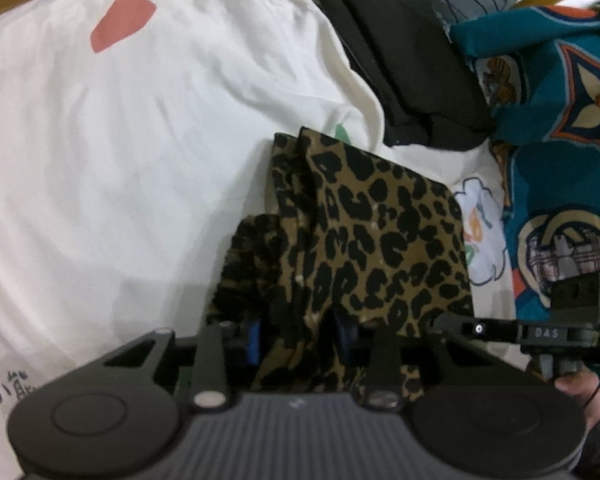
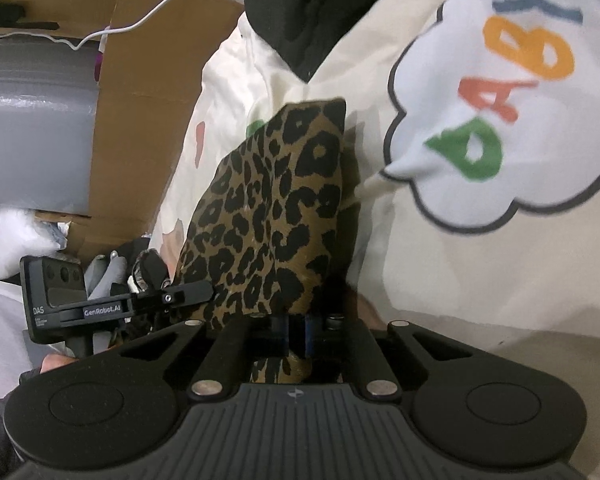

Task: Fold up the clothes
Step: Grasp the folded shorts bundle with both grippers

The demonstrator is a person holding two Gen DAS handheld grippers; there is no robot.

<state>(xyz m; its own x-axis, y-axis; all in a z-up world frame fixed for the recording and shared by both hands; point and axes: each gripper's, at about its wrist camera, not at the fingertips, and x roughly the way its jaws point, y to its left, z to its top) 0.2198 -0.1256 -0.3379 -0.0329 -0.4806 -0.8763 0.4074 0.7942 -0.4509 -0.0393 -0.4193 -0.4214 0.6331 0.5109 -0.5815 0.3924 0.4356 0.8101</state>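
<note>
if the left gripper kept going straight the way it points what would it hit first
Most likely the leopard-print cloth: it already lies between the left gripper fingers and runs on ahead. Beyond it lies the white printed sheet, though depth is hard to judge.

We are looking down along the left tongs (image 1: 300,336) from just above the leopard-print cloth (image 1: 372,240), very near it, facing the cream sheet (image 1: 160,160) beyond. From the right tongs (image 2: 296,332) we are looking more shallowly over the same leopard-print cloth (image 2: 276,208). Both views are sharing that cloth, the sheet's cloud print (image 2: 500,120) beside it, and each other's tongs.
</note>
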